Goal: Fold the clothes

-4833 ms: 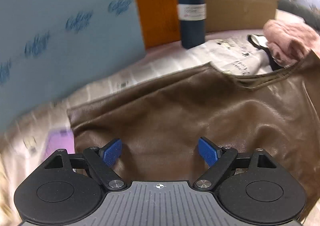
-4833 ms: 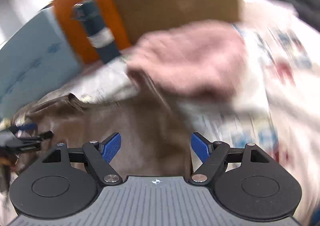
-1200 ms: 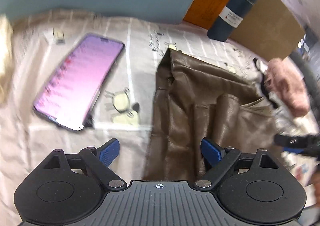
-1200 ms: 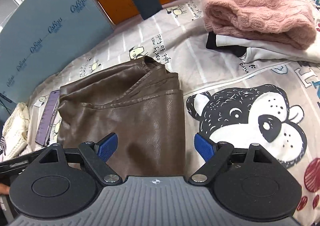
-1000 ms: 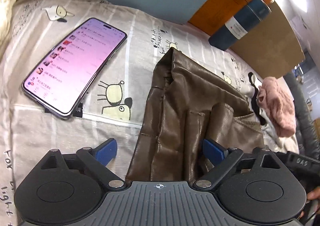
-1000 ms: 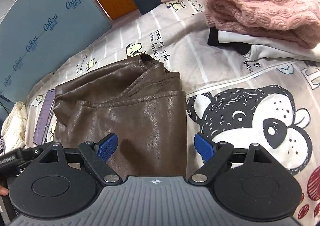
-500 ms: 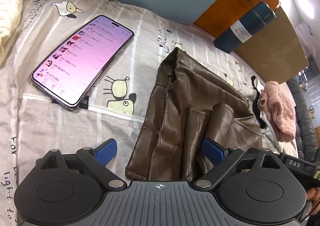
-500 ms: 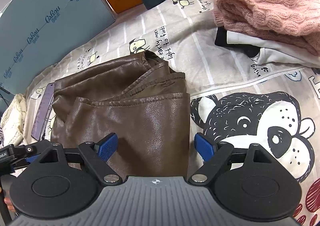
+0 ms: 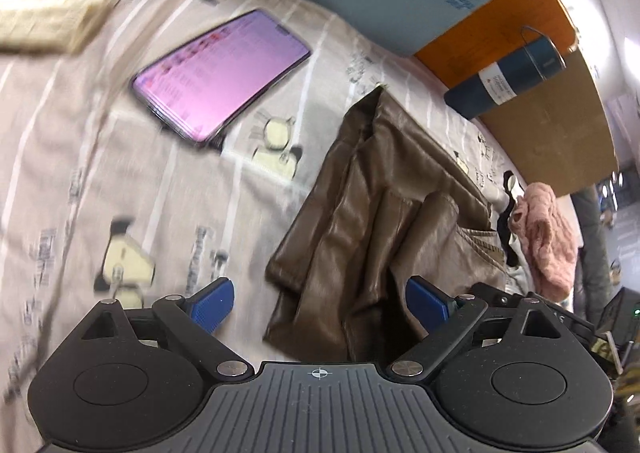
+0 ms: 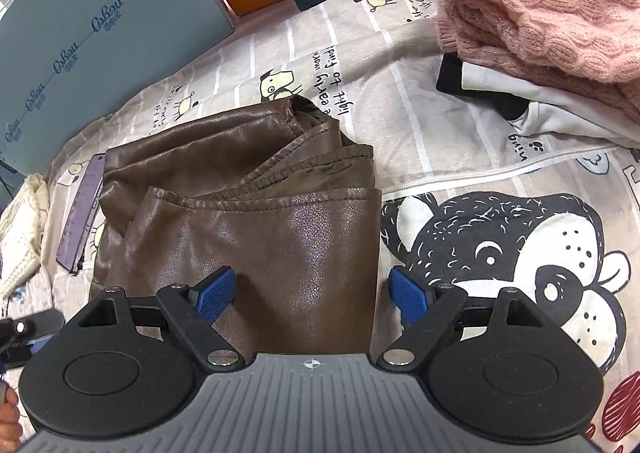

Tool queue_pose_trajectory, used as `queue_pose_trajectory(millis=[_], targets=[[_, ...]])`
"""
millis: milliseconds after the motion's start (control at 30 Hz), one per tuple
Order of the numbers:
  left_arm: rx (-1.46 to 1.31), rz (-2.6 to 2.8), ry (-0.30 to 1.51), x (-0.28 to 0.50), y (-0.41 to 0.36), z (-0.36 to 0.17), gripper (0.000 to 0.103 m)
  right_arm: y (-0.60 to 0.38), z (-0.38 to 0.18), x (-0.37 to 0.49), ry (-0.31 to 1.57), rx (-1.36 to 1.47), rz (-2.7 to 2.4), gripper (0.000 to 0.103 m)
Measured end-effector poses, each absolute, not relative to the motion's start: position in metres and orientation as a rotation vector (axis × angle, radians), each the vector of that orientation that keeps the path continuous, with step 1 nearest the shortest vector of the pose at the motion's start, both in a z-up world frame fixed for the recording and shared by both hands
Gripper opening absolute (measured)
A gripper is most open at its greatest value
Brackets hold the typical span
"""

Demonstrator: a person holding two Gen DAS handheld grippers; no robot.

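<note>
1. Plainly, my right gripper [image 10: 310, 293] hung spread wide over the folded brown leather garment [image 10: 256, 221] on the cartoon-print sheet [image 10: 400, 121].
2. Likewise my left gripper [image 9: 318, 303] gaped empty, with the phone [image 9: 220, 73] beyond.

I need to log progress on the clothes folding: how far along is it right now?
Done: the brown leather-look garment lies folded in layers on the cartoon-print bedsheet; a pink cable-knit sweater sits folded on a white-and-black garment. In hand: nothing, since the left gripper and right gripper are both open. Left: possibly the cream knit item; its state is unclear.
</note>
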State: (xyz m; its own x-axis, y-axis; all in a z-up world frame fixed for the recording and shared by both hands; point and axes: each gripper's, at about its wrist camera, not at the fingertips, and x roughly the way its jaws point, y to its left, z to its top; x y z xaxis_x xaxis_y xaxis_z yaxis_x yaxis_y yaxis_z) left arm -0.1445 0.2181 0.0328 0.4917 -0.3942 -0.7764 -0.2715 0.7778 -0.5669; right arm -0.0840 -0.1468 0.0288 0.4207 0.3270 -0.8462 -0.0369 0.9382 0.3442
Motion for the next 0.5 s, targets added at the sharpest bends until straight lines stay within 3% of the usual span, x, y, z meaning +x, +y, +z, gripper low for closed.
queue_pose_trajectory(millis=[500], targets=[[-0.968,0.053,1.01,-0.166,0.212,0.015,0.094,-0.153,0.026,-0.076,1.131,0.27,0.308,0.083]])
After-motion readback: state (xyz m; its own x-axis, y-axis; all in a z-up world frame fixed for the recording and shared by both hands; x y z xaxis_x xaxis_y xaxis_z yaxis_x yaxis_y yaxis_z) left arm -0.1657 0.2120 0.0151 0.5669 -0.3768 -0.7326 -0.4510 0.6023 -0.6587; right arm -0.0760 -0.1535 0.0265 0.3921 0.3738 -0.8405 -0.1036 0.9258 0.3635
